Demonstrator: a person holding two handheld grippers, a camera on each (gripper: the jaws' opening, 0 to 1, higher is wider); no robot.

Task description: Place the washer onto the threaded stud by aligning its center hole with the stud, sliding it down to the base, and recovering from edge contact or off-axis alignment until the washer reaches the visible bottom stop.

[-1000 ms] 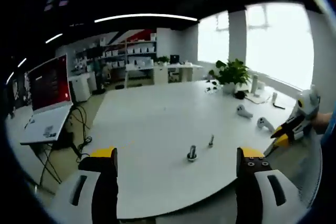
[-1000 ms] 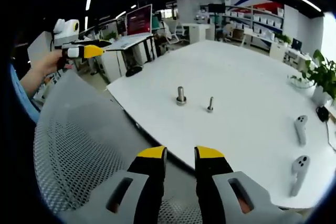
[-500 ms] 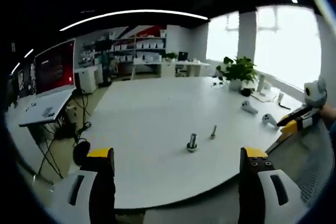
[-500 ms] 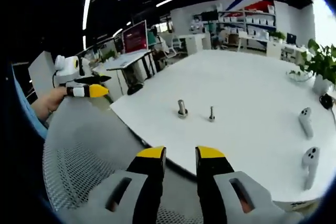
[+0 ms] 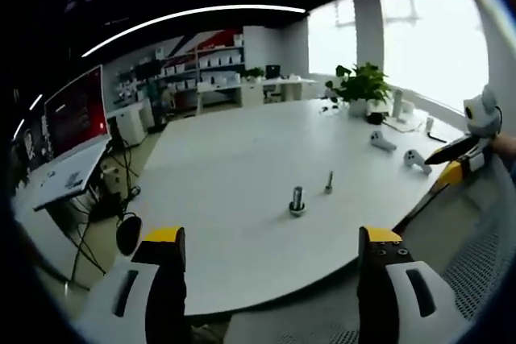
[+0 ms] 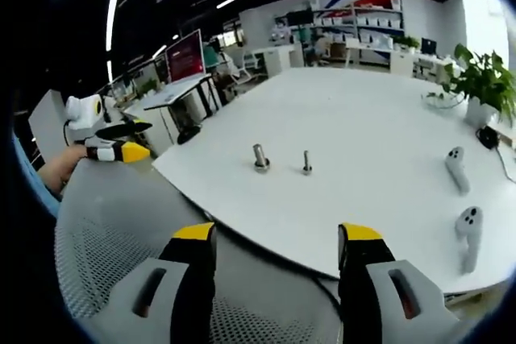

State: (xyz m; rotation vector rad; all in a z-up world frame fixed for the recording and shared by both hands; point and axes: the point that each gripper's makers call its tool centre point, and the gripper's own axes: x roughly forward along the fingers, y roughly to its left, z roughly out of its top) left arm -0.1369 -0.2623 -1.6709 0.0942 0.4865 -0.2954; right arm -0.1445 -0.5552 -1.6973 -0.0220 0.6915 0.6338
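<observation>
On the white table [image 5: 226, 167] stands a thick threaded stud [image 5: 297, 201] with a wider ring at its foot; I cannot tell whether that ring is the washer. A thinner bolt [image 5: 329, 182] stands just right of it. Both show again as the stud [image 6: 260, 159] and the bolt [image 6: 306, 163]. My left gripper [image 5: 272, 239] is open and empty, short of the table's near edge. My right gripper [image 6: 277, 235] is open and empty, above a mesh chair. Each gripper is held far from the stud: the right gripper [image 5: 459, 165] and the left gripper [image 6: 113, 149] appear off to the sides.
Two white hand controllers [image 6: 455, 168] [image 6: 469, 231] lie on the table's right part. A potted plant [image 5: 363, 86] stands at the far edge. A grey mesh chair [image 6: 105, 231] is under the right gripper. A desk with a red screen [image 5: 76, 110] stands left.
The right gripper's jaws have spread from nearly shut to wide open. Both views have shifted a little with the hands; the stud and bolt stand where they were.
</observation>
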